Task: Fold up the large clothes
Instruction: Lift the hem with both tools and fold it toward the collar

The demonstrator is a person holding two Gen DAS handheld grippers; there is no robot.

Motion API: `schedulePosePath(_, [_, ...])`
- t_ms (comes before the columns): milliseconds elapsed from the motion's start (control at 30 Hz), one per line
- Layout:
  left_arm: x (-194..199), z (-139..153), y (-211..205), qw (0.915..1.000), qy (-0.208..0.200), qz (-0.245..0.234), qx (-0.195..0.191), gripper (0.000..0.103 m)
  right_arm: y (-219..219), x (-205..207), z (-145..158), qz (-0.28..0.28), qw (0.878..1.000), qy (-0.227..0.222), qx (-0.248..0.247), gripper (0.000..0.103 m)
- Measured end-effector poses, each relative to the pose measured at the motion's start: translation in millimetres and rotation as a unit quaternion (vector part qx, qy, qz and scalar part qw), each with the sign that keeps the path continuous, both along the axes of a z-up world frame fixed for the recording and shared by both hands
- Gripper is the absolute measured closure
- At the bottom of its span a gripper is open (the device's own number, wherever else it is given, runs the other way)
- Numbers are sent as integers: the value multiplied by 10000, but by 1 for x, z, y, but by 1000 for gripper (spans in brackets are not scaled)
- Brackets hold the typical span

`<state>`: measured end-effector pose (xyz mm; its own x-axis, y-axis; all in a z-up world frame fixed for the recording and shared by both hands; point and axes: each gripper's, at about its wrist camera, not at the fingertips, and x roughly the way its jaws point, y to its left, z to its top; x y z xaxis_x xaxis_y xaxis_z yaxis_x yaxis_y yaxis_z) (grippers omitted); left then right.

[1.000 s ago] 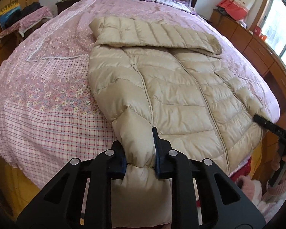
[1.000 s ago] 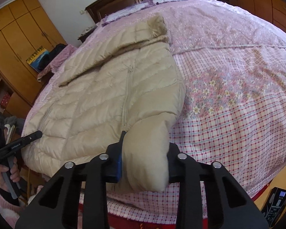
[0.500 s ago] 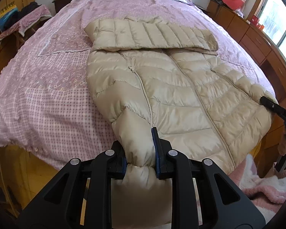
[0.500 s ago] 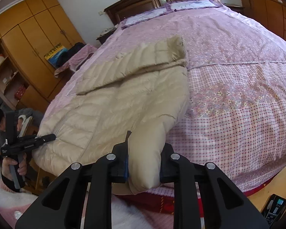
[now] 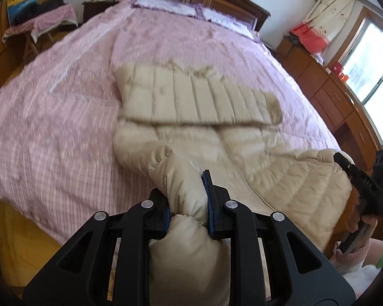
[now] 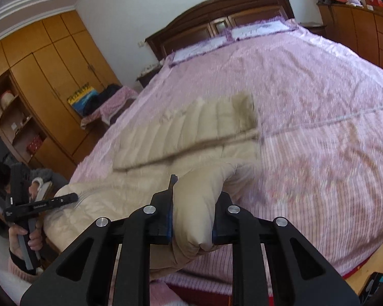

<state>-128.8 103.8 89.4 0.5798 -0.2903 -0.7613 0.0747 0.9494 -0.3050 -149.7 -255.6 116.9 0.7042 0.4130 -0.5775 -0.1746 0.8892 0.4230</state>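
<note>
Puffy tan coat on pink bed, left gripper jaws squeezed on one bottom corner, right gripper jaws squeezed on other corner.

bare bedspread left, dresser right

Jacket on bed — hood headboard-ward

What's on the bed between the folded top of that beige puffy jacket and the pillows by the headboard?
Only bare pink bedspread; nothing else lies between the jacket and the pillows. Both wrist views show it.
</note>
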Motion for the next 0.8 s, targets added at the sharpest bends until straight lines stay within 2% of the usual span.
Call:
schedulePosePath(233, [50,20,3,9987,-401,235,192,82,-6,44,20,-228,9993,-285,38,82])
schedulePosePath(400, [98,26,2,9970,-567,354,384,82,-9,86,24,-447,9983,-369,14,82])
schedulePosePath(567, [136,18,-6,9946,-570,398,776,82,-4,124,20,-617,9971,-374,-225,82])
schedulePosePath(800, [182,-9,-2,9954,-352,465,762,81,0,171,-3,-811,9951,-207,-532,82])
